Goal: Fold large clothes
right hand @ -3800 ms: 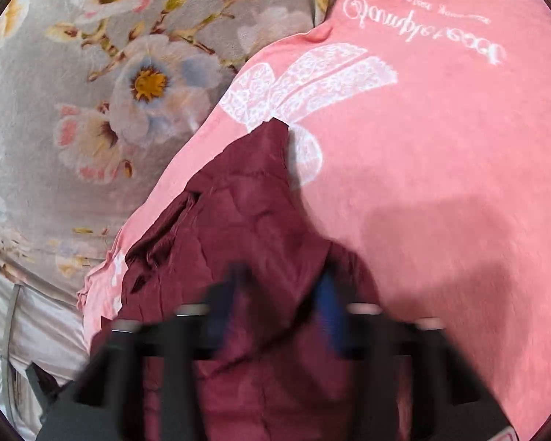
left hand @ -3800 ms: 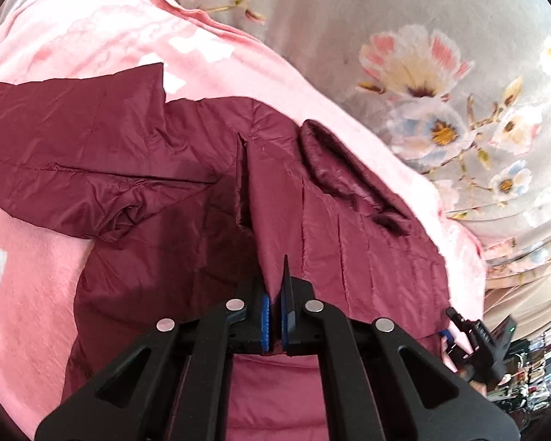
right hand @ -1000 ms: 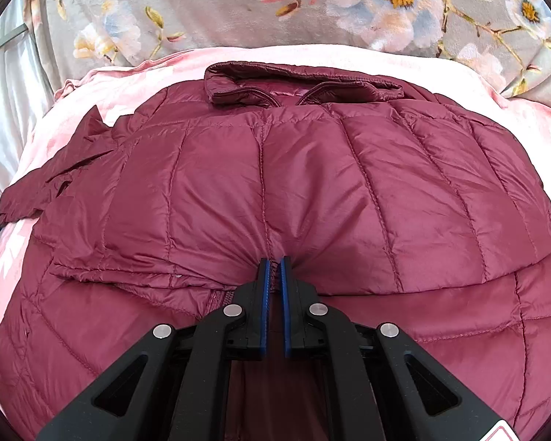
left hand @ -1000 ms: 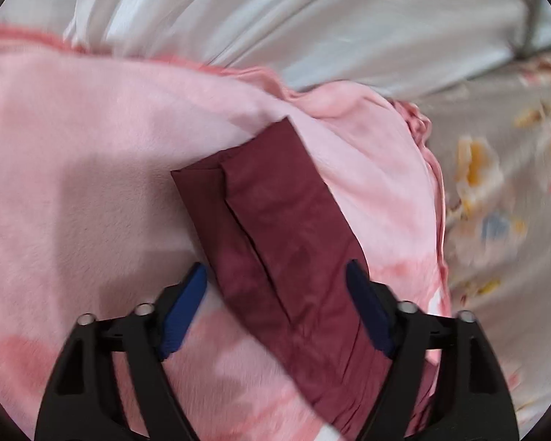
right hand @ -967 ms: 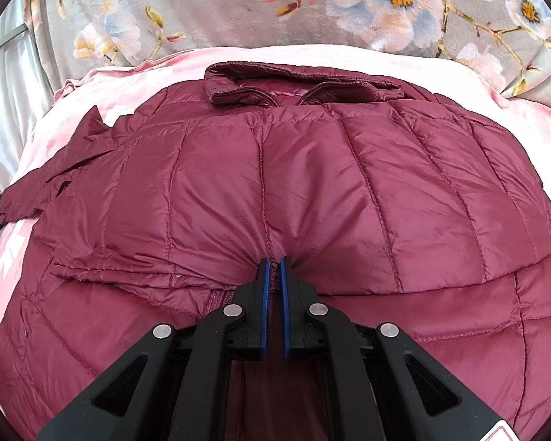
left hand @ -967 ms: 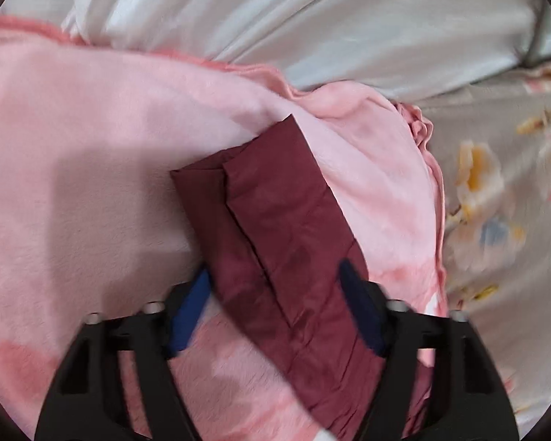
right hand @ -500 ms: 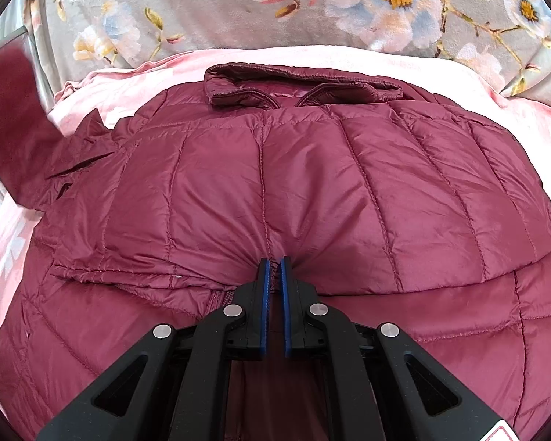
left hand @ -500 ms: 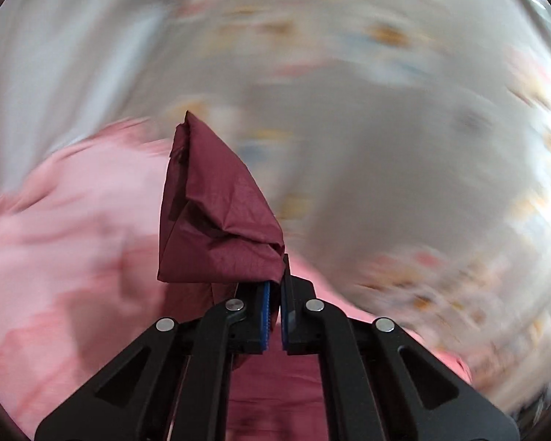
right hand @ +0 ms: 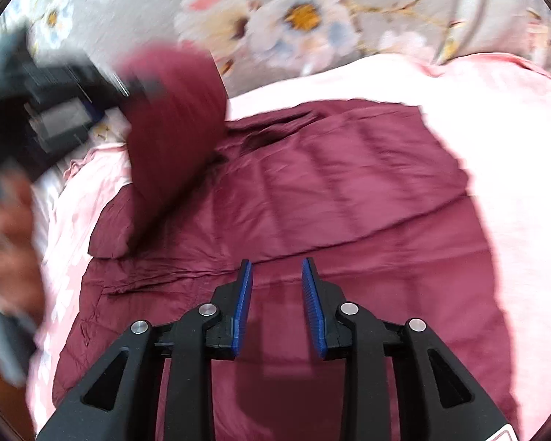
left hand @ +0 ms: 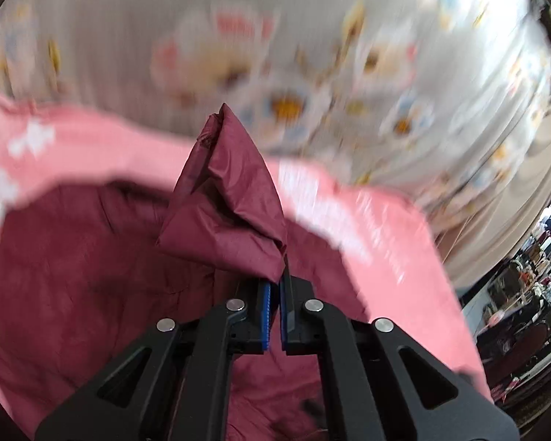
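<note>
Two grippers: left gripper (left hand: 274,286) clamps lifted sleeve (left hand: 227,205); right gripper (right hand: 276,275) parted above jacket (right hand: 330,191).

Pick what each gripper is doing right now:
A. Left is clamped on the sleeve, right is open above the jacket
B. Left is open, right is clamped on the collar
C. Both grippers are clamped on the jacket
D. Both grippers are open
A. The left gripper has its blue pads pinched on the maroon sleeve, while the right gripper has its fingers spread apart over the jacket with nothing between them.
</note>
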`<state>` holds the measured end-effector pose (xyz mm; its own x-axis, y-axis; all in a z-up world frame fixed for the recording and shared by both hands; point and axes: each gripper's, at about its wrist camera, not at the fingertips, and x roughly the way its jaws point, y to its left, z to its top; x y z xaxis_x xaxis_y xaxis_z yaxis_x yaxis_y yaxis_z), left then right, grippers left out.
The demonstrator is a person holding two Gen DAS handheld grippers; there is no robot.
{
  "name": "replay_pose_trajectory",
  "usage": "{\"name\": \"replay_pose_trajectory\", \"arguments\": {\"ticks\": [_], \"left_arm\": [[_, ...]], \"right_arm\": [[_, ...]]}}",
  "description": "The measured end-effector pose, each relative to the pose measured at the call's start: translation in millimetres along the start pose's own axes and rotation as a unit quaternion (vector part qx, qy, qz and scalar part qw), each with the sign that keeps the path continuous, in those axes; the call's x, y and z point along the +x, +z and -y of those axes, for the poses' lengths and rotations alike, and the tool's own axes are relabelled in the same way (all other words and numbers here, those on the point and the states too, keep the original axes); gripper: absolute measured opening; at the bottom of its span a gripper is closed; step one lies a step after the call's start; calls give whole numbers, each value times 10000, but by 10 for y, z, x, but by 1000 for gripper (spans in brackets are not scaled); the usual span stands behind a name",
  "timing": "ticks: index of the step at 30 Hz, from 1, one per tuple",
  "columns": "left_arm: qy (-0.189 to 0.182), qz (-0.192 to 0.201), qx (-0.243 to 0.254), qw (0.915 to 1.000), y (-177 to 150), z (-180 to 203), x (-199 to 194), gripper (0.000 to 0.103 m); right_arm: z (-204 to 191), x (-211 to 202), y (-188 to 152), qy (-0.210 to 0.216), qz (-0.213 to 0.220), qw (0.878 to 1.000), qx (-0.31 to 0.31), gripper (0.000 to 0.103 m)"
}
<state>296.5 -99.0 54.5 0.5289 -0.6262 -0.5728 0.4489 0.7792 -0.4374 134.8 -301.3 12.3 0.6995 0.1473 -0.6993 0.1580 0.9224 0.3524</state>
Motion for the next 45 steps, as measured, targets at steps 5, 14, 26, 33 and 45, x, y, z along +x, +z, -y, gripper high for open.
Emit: {"name": "replay_pose_trajectory", "arguments": {"ticks": [5,14,26,33,45], "left_arm": [[303,-651,-96,9974,-455,-28,509,3],[-223,-342,-652,9970,-730,-271,128,75],[272,846,-3437,9349,-896,-2340,-1145,79],[-183,825,-4221,9026,-857,-2773,-1044,71],[959,726,-4144,9021,-805,-2827,-873,22]], "right_arm": [[150,-75,-1,-38,-30,9999,101,43],[89,99,339,360,109,9992,154,73],[345,649,340,367,-412,9939,957,12],[-55,121,859,1128,118,9923,504,3],[35,-210,1025,982,503,9931,391,2]]}}
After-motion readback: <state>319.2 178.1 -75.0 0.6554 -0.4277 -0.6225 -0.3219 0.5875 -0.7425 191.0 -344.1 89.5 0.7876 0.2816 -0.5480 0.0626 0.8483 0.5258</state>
